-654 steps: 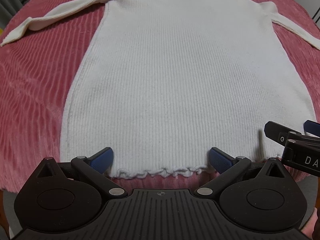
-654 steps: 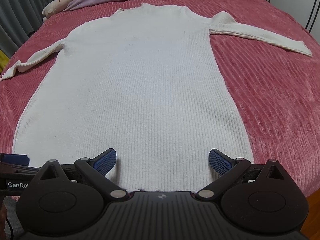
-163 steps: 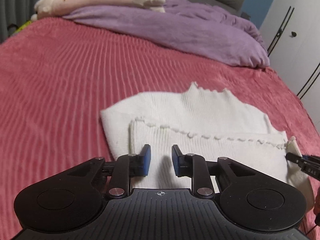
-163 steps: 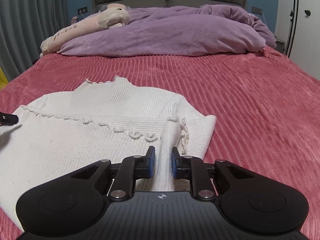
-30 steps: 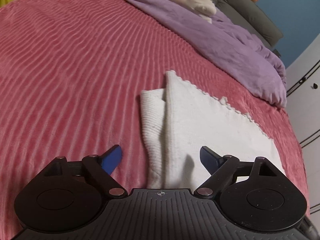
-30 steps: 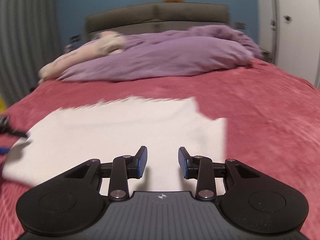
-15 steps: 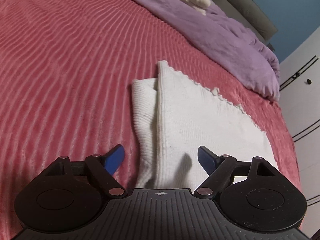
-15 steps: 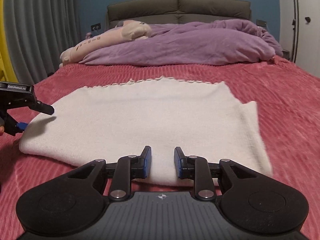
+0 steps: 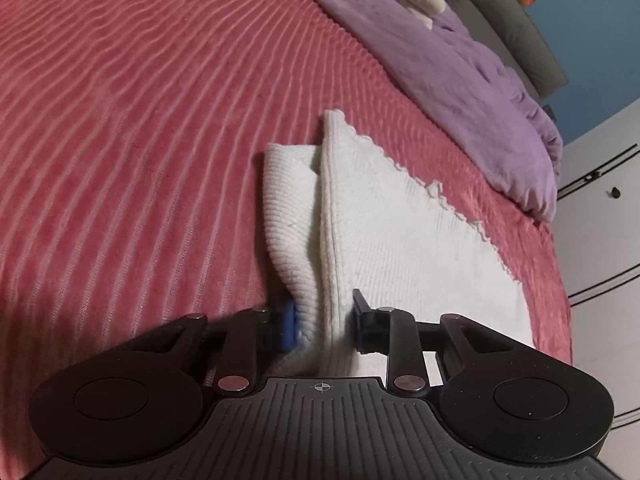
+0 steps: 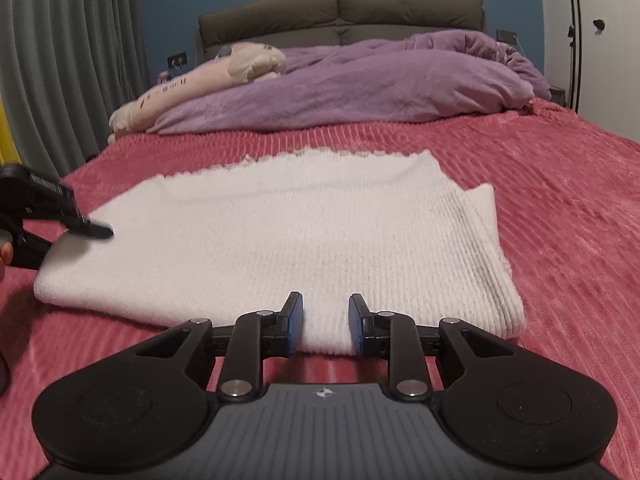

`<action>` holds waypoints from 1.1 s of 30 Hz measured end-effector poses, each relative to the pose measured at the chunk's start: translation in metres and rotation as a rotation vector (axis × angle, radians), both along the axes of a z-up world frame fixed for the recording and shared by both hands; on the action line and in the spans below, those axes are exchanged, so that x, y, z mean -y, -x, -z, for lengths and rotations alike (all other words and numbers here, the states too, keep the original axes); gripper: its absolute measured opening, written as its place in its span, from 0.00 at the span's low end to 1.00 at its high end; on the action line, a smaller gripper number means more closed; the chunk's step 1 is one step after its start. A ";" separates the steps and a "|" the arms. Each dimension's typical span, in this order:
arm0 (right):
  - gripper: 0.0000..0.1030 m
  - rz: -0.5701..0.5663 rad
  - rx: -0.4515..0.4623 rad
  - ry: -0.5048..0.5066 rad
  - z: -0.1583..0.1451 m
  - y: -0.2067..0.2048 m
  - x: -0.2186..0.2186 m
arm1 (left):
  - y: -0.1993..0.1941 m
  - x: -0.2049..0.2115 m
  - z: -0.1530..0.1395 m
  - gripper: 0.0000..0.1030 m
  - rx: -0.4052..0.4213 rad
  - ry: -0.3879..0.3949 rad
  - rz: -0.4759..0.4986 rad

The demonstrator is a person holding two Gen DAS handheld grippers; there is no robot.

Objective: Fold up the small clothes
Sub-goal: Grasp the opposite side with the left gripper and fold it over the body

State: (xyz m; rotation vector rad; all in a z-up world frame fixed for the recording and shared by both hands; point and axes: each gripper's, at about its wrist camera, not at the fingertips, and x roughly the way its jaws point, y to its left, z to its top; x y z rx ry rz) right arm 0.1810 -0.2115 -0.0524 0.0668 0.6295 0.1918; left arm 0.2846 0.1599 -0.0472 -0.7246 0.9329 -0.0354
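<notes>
A white ribbed sweater [image 9: 400, 232], folded into a flat rectangle, lies on the red ribbed bedspread [image 9: 140, 120]. My left gripper [image 9: 322, 320] is at its near left corner; its jaws are closing, and the stacked layers are pinched between the blue pads. In the right wrist view the sweater [image 10: 280, 232] spreads ahead of me. My right gripper [image 10: 325, 320] sits at its near folded edge, shut on the thick fold between its pads. The left gripper [image 10: 80, 228] shows there at the sweater's left end.
A purple duvet [image 10: 360, 84] and a pale plush toy [image 10: 208, 76] lie at the head of the bed, before a grey headboard [image 10: 340, 12]. White wardrobe doors [image 9: 600, 208] stand past the bed's right side. Grey curtains [image 10: 80, 60] hang on the left.
The left jaws went from wide apart to closed on the sweater's corner layers. The right jaws narrowed a little onto the near fold, and that gripper dropped closer to the bed.
</notes>
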 end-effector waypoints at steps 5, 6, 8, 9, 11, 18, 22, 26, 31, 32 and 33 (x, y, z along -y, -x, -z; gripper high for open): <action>0.19 -0.073 0.036 -0.047 -0.013 -0.007 -0.034 | -0.001 0.005 -0.010 0.24 0.017 -0.008 0.005; 0.18 -0.099 0.047 -0.014 -0.011 -0.008 -0.045 | -0.002 0.006 -0.012 0.24 0.018 -0.014 0.012; 0.16 -0.125 0.048 0.017 -0.007 -0.013 -0.061 | -0.004 0.008 -0.015 0.25 0.027 -0.029 0.029; 0.15 -0.122 0.028 0.019 -0.004 -0.019 -0.066 | -0.006 0.008 -0.014 0.25 0.026 -0.039 0.034; 0.11 -0.099 -0.021 0.049 0.005 -0.029 -0.073 | -0.007 0.009 -0.009 0.29 0.015 -0.054 0.044; 0.11 -0.109 -0.011 0.122 0.021 -0.030 -0.082 | -0.013 0.008 -0.002 0.25 0.008 -0.026 0.045; 0.10 -0.094 -0.017 0.022 0.013 -0.029 -0.067 | -0.012 0.029 -0.040 0.23 0.033 -0.101 0.082; 0.08 -0.019 0.023 -0.047 0.000 -0.018 -0.053 | -0.018 0.077 -0.083 0.23 0.074 -0.126 0.127; 0.08 0.020 0.058 -0.082 -0.008 -0.004 -0.032 | -0.039 0.155 -0.095 0.28 0.107 -0.215 0.229; 0.08 0.028 0.057 -0.088 -0.008 -0.003 -0.026 | -0.043 0.168 -0.088 0.35 0.103 -0.205 0.257; 0.08 0.037 0.054 -0.091 -0.007 -0.002 -0.020 | -0.047 0.178 -0.081 0.40 0.099 -0.188 0.290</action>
